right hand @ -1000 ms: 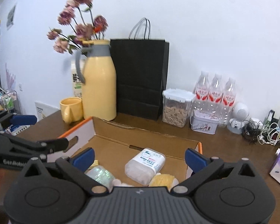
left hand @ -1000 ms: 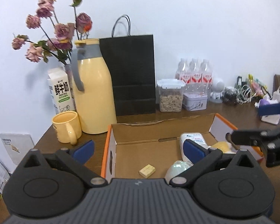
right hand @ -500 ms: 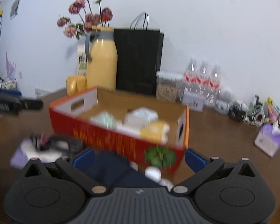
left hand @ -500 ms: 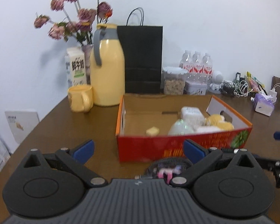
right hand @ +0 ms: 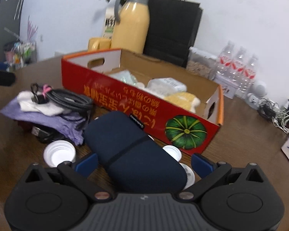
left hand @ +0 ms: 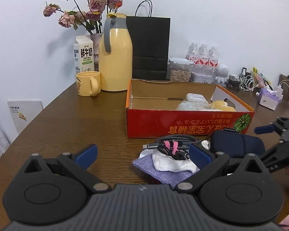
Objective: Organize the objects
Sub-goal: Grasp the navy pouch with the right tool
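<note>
1. In front of the red cardboard box point(left hand: 188, 122), on the brown table point(left hand: 71, 123), a pile of loose items is left unsorted: a navy soft case point(right hand: 133, 150), a braided cable coil point(left hand: 175, 142) with a pink tie, a white cloth point(left hand: 171, 162) on a purple cloth point(left hand: 163, 173), and white caps point(right hand: 58, 153).
2. Inside the box, a few items are already seen at its right end: a white container point(left hand: 195, 98), a pale green object point(left hand: 185, 105), something yellow point(left hand: 221, 104).
3. Right gripper point(right hand: 144, 162): jaws spread wide, nothing held. The navy case lies between the fingers; contact cannot be confirmed, the frame is blurred.
4. Left gripper point(left hand: 142, 155): jaws wide, empty, held above the table just left of the cloth pile.
5. Step judged in hand: pick approach on the navy case by the right gripper. The job looks partly done.
6. Next move, as judged: the fingers to be lowered to straddle the case across its narrow width, then closed, lifted over the near wall and released in the free left half of the box.
7. Risk: the caps touching the case may be knocked. The case looks soft, so a firm squeeze would be tolerated.
</note>
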Available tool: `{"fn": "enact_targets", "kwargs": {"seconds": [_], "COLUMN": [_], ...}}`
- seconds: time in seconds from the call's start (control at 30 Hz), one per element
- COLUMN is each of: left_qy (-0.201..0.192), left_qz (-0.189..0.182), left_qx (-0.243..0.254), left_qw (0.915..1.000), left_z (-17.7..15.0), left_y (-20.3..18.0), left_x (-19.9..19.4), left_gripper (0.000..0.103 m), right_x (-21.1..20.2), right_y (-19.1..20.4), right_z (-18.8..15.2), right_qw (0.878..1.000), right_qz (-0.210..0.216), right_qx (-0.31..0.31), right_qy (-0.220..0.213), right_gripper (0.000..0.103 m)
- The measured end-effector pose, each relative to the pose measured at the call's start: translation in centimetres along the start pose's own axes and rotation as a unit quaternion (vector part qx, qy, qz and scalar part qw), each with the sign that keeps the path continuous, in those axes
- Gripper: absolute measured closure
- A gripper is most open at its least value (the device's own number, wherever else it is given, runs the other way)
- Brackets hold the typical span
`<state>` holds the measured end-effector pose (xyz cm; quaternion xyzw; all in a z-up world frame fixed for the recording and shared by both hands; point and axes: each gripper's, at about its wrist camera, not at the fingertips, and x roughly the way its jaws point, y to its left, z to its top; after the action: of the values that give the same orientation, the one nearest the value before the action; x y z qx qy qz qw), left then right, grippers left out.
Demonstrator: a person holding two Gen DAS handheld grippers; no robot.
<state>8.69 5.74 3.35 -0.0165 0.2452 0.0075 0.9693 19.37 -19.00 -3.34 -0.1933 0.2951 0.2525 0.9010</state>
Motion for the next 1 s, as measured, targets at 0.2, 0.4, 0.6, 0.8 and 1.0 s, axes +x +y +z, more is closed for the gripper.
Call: {"fn": "enact_targets", "kwargs": {"seconds": [0.2,0.4,0.6,0.8,1.0], "left_qy": [0.002,0.008,0.011,0.013,0.017], "left_qz": [-0.001,-0.001,0.000,0.002,0.008], "left_qx": [-0.001,-0.003,-0.005,-0.007,-0.009], "left_qw": [1.0000,1.0000,0.9999,0.9999,0.9998], "left_z": [0.0,-0.2,-0.2,-0.4,-0.4], "left_y": [-0.1,-0.3,-0.5,-0.7,-0.9], "left_x": [0.0,0.3,0.5,0.3,0.3], "left_gripper": [0.000,0.000,0.000,0.000,0.000], "right_x": [1.7,1.7,1.7,0.6,-1.4], "right_y": [0.4,0.2,-0.5,0.0,0.7], "right_z": [0.5,0.2,0.4,0.5,-0.7], "right_qw": [0.999,0.999,0.997,0.996,0.997], "right_qz": [0.030,0.049,0.075,0.085,0.072], "right_qx": [-0.014,-0.012,-0.019,-0.030,-0.007], "right_qy": [0.005,-0.005,0.005,0.006,-0.004], "right_gripper": [0.000,0.003,0.009,0.031,0.036]}}
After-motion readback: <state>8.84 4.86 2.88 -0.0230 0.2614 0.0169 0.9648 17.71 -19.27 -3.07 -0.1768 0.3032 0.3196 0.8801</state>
